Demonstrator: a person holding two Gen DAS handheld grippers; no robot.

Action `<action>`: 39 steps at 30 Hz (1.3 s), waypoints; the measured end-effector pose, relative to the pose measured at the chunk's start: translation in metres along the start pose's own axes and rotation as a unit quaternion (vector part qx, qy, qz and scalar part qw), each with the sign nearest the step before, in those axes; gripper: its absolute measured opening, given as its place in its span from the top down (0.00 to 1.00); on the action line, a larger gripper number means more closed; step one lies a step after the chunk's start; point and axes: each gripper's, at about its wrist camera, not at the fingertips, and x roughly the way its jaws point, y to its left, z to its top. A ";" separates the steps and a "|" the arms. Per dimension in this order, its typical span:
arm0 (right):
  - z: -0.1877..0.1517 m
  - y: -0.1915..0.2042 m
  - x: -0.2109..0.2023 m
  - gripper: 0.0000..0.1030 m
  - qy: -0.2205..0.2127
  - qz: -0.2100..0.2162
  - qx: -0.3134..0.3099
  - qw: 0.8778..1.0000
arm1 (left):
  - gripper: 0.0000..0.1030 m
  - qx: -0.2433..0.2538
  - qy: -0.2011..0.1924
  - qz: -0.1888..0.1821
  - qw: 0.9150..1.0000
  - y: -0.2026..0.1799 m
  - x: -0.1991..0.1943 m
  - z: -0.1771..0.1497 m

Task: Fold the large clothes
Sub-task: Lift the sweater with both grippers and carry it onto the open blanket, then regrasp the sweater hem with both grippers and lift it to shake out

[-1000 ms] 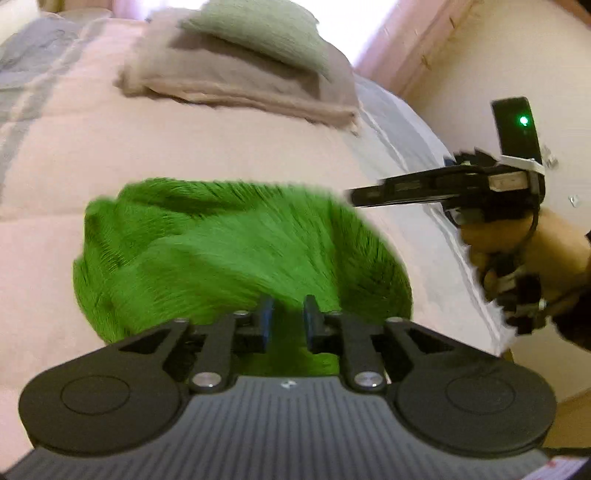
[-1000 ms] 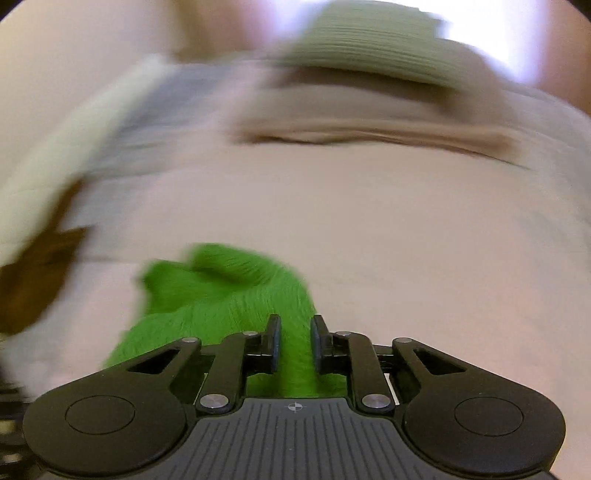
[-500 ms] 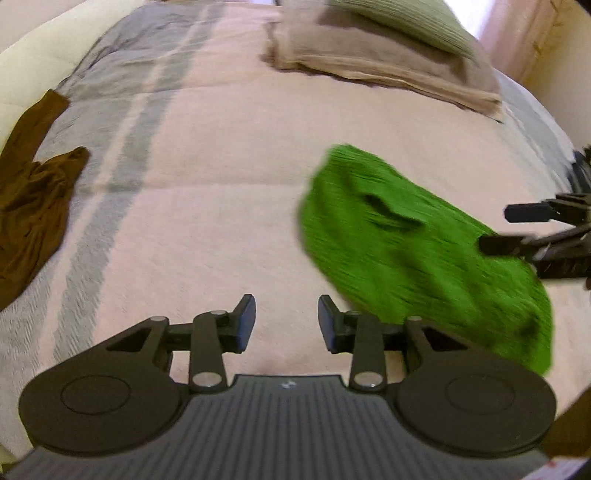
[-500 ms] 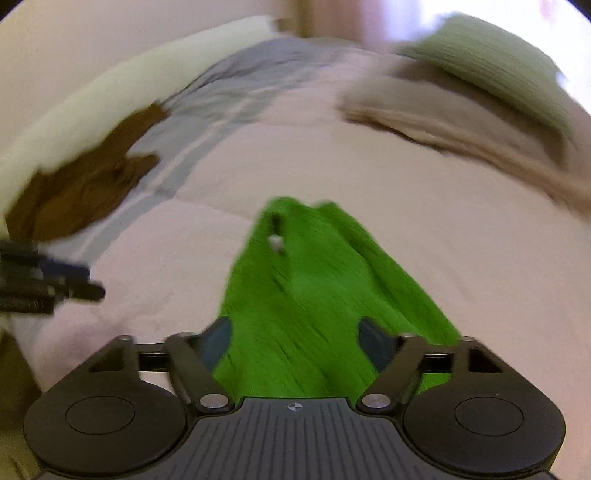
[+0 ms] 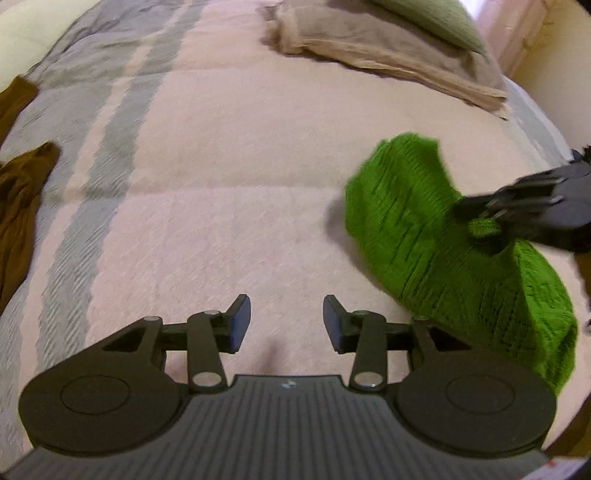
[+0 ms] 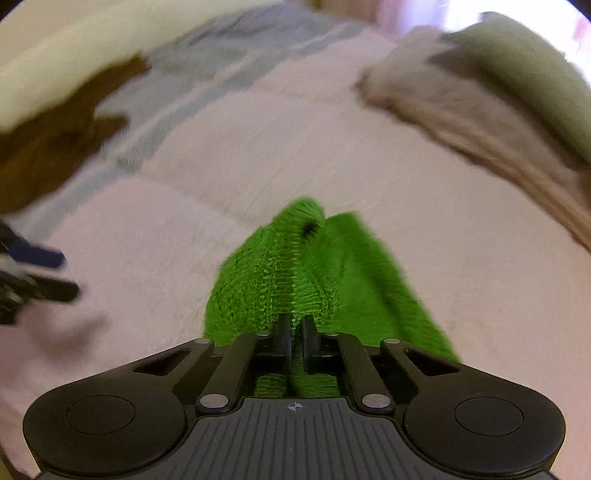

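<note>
A bright green knitted garment lies bunched on the pink bedspread, to the right in the left wrist view. My left gripper is open over bare bedspread, left of the garment, with nothing between its fingers. In the same view my right gripper reaches in from the right edge and pinches a fold of the green knit. Seen from the right wrist, the right gripper is shut on the green garment, which rises in a ridge ahead of the fingers. The left gripper shows at that view's left edge.
A brown garment lies at the bed's left side, over grey stripes. A beige pillow with a pale green pillow on it sits at the head. The bed's right edge drops near a cream wall.
My left gripper let go of the green garment, opened and moved left over bare bedspread. My right gripper opened half a second ago and has shut again on a fold.
</note>
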 end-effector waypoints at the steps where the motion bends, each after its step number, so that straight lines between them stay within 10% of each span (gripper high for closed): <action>1: 0.000 -0.013 -0.022 0.99 -0.012 -0.010 0.021 1.000 | 0.64 0.010 -0.001 -0.009 1.000 -0.004 0.000 0.004; 13: -0.076 -0.197 -0.174 1.00 -0.043 -0.163 0.194 0.966 | 0.50 0.123 -0.042 -0.117 0.985 -0.122 0.022 0.072; 21: -0.131 -0.293 -0.144 1.00 -0.005 -0.068 0.285 0.956 | 0.46 0.146 -0.022 -0.111 0.983 -0.182 0.084 0.101; 25: -0.135 -0.322 -0.110 0.26 -0.029 -0.007 0.300 0.954 | 0.44 0.161 -0.019 -0.118 0.980 -0.201 0.107 0.118; 29: -0.135 -0.336 -0.054 0.26 -0.036 0.035 0.246 0.968 | 0.49 0.219 -0.015 -0.150 0.964 -0.218 0.136 0.133; 33: -0.141 -0.349 -0.001 0.27 -0.017 0.078 0.181 0.980 | 0.88 0.243 0.001 -0.169 0.955 -0.223 0.159 0.135; 34: -0.145 -0.353 0.009 0.41 -0.001 0.105 0.186 0.977 | 0.91 0.245 0.003 -0.161 0.956 -0.225 0.161 0.134; 35: -0.146 -0.355 0.012 0.74 0.008 0.128 0.191 0.973 | 0.92 0.244 0.005 -0.152 0.958 -0.226 0.159 0.132; 39: -0.138 -0.354 -0.032 0.89 -0.009 0.146 0.190 0.971 | 0.93 0.226 -0.020 -0.128 0.965 -0.231 0.121 0.125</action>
